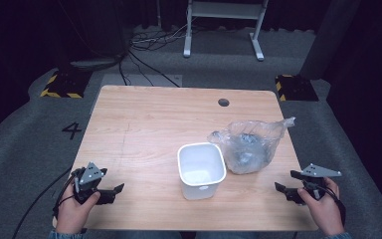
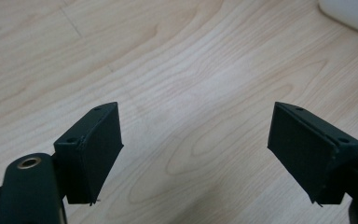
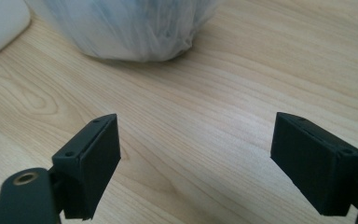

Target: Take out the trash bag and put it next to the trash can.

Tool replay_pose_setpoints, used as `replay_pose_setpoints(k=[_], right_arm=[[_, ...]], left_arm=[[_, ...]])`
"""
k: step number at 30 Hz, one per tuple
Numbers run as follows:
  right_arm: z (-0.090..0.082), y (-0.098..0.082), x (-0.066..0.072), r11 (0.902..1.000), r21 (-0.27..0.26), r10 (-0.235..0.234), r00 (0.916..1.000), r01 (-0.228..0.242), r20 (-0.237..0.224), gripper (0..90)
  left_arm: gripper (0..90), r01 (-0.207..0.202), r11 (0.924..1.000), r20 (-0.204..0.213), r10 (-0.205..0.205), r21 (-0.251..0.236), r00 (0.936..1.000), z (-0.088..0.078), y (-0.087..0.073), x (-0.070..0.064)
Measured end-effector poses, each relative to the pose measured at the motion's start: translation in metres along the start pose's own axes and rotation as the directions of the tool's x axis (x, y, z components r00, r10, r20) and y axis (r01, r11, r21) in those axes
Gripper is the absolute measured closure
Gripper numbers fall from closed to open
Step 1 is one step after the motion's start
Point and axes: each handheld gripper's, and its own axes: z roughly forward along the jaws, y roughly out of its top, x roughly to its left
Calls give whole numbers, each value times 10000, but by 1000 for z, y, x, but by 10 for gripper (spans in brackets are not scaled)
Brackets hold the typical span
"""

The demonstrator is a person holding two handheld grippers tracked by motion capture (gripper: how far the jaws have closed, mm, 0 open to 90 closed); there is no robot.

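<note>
I see the left gripper point(image 2: 193, 154) with jaws wide apart and empty; the bin point(image 1: 201, 170) sits ahead to its right. Right gripper point(image 3: 196, 161) also spread wide holding nothing, the bag point(image 3: 130, 28) just ahead, touching the bin on the table point(image 1: 144, 129).

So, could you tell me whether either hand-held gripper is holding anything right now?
Nothing is held: the left hand-held gripper and right hand-held gripper both stand open over bare table.
</note>
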Motion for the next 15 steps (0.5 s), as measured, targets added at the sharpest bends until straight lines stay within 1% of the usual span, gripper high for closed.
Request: replay_pose_setpoints(k=[1, 3, 6, 7, 9, 10, 12, 15], right_arm=[[2, -2, 0, 10000, 24, 70, 10000, -70, 27, 162], [5, -5, 0, 9999, 87, 102, 9999, -102, 66, 162], [10, -9, 0, 9996, 245, 126, 9999, -128, 71, 161], [11, -10, 0, 9996, 277, 113, 9999, -116, 103, 161], [14, -13, 0, 9995, 290, 115, 9999, -118, 118, 161], [15, -15, 0, 9995, 287, 99, 9999, -103, 134, 161], [18, -18, 0, 9994, 340, 107, 9998, -112, 138, 161], [22, -22, -1, 9991, 402, 137, 9998, -143, 173, 158]], left_arm=[[172, 38, 10000, -22, -38, 73, 10000, 1, -2, 0], [172, -12, 9997, -35, 13, 224, 10000, 3, -5, 2], [172, -25, 9996, -35, 26, 296, 10000, 6, -9, 4], [172, 26, 9995, 9, -26, 317, 10000, 6, -10, 4], [174, 171, 9997, 253, -176, 185, 9995, 7, -12, 5], [174, 172, 9996, 273, -178, 215, 9995, 8, -13, 6], [174, 50, 9992, 38, -52, 400, 10000, 9, -16, 8], [179, -14, 9978, -150, 24, 667, 9999, 13, -19, 9]])
